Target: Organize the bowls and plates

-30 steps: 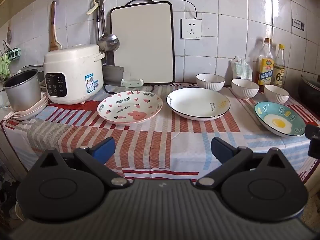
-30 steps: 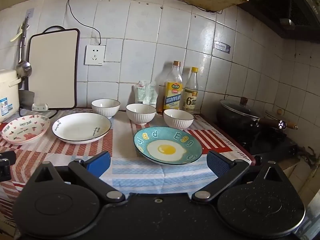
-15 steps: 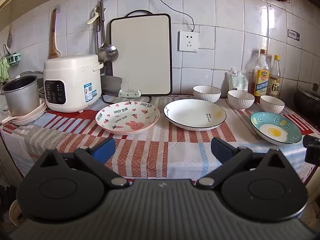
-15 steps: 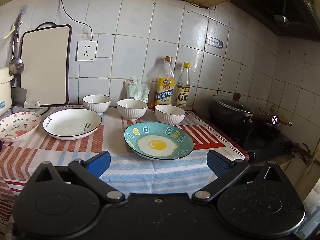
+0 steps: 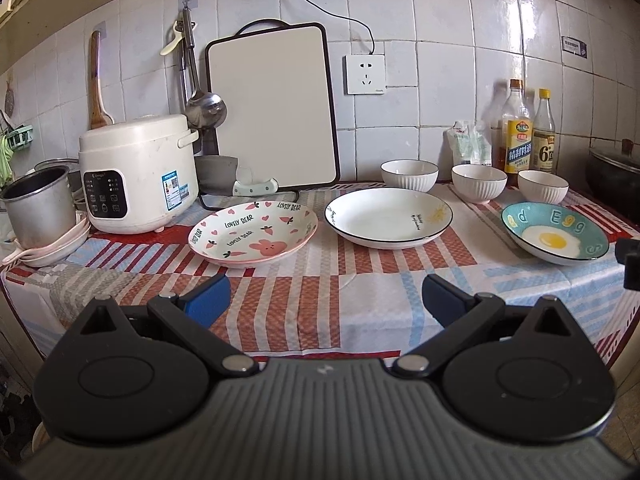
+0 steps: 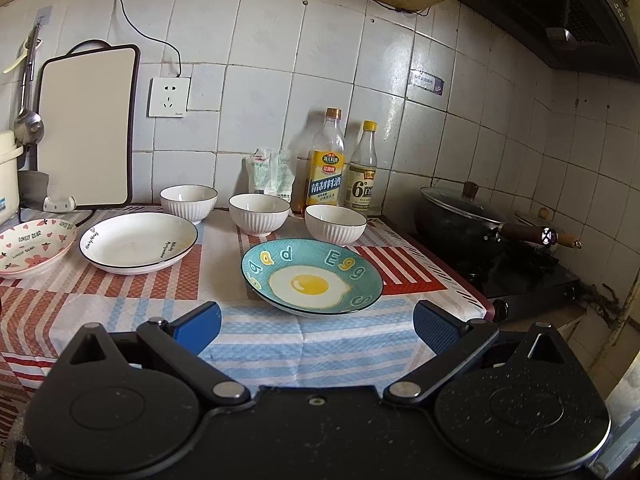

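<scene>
— Only in the left wrist view?
— Rice cooker (image 5: 138, 174) far left of the left gripper (image 5: 324, 298), steel inner pot (image 5: 38, 206) beside it, wooden spatula (image 5: 96, 84) hung on the tiles.
— Only in the right wrist view?
— Range hood (image 6: 560, 20) up right of the right gripper (image 6: 316, 326), lidded wok (image 6: 460, 216) on the stove, far right.
— Shared?
— Checked tablecloth (image 6: 260, 344), cutting board (image 5: 272, 108), ladle (image 5: 204, 100), wall socket (image 6: 169, 97).
— Counts, largest first?
— Three plates in a row: white plate (image 5: 388, 218) ahead and slightly right of the left tool, pink rabbit plate (image 5: 254, 232) ahead-left, egg plate (image 6: 312, 276) just ahead of the right tool. Three ribbed white bowls (image 6: 189, 202) (image 6: 259, 214) (image 6: 335, 224) behind, apart from one another. Two bottles: cooking wine (image 6: 326, 164), vinegar (image 6: 362, 172). One white pouch (image 6: 270, 172).
— Tools?
— Both spread wide, blue pads (image 5: 208, 298) (image 6: 434, 326) well apart, gripping nothing, hovering near the table's front edge.
</scene>
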A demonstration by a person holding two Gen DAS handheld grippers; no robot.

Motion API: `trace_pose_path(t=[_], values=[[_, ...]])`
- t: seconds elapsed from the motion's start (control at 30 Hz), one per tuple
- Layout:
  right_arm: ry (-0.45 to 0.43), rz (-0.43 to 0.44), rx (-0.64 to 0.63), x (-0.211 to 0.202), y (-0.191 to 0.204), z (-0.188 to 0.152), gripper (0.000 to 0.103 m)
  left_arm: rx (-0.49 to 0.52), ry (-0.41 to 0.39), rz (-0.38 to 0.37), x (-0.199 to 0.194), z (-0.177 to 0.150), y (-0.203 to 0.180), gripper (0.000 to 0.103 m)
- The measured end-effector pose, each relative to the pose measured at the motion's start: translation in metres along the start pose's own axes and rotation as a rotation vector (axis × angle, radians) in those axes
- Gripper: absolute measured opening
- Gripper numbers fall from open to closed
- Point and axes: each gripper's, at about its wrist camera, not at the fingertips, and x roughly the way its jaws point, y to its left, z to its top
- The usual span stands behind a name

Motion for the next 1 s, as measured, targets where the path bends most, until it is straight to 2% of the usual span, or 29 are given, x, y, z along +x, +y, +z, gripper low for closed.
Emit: trace_pose_path(t=[0.83,0.93,1.0], values=[[0.000,-0.023,-0.032,0.007,0.005,-0.007,0.103,-0.003,-0.013,-0.016,-0.003,-0.001,0.004,0.103],[-0.027,0.002,-0.031,0.004,0.001,-0.007,0.103,-0.010,-0.017,-0.022,-0.005,0.002,0.006,0.103],[-0.070,0.053,-0.036,0.002,-0.006,-0.005,0.103,-0.008,-0.027,-0.035,-0.008,0.007,0.009,0.103]])
